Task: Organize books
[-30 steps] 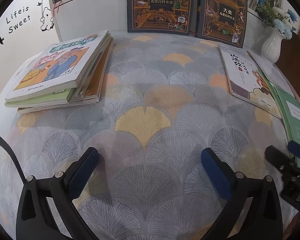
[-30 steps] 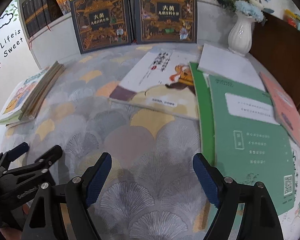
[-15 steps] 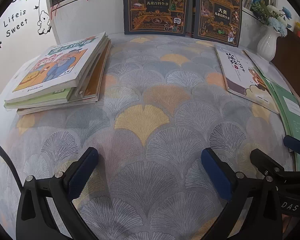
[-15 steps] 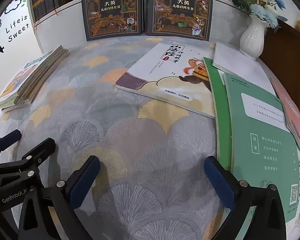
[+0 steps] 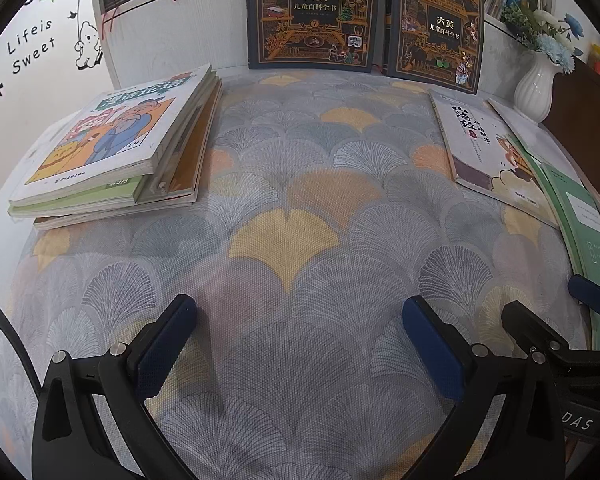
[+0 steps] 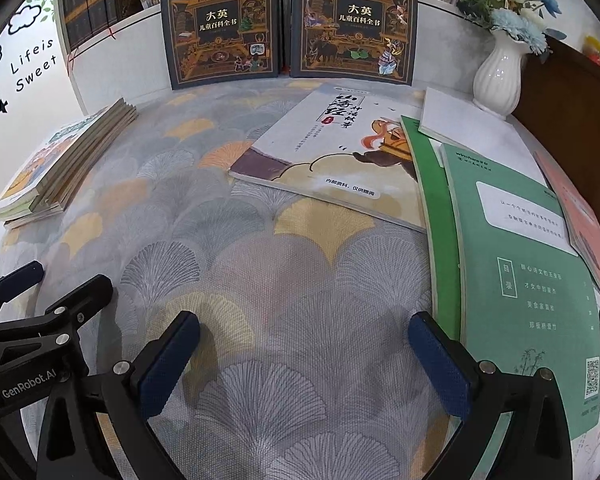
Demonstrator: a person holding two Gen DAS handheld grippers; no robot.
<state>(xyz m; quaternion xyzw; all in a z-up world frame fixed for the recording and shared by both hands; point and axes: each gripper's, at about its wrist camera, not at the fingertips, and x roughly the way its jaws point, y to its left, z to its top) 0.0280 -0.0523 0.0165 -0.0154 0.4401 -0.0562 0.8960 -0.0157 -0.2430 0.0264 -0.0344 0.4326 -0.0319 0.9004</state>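
Left tongs (image 5: 300, 344) spread wide over the patterned table (image 5: 284, 240), nothing between the pads. Right tongs (image 6: 304, 360) also at full spread and empty — jaws have just been opening, only bare cloth between them. Each tool shows at the edge of the other's view, side by side, apart.

Book stack (image 5: 112, 156) lies at far left of the table, cartoon cover on top, edges uneven. Two dark encyclopedia vols (image 6: 220, 24) stand upright at the back, leaning on the shelf front. On the right, loose books lie flat & overlapping: white picture book (image 6: 332, 160), then green booklet (image 6: 520, 280) over another green one, w/ a white pad (image 6: 472, 136) and a pink cover (image 6: 584, 220) beyond. White vase (image 6: 498, 76) w/ blue flowers stands at back right — touching the pad or not, can't tell.
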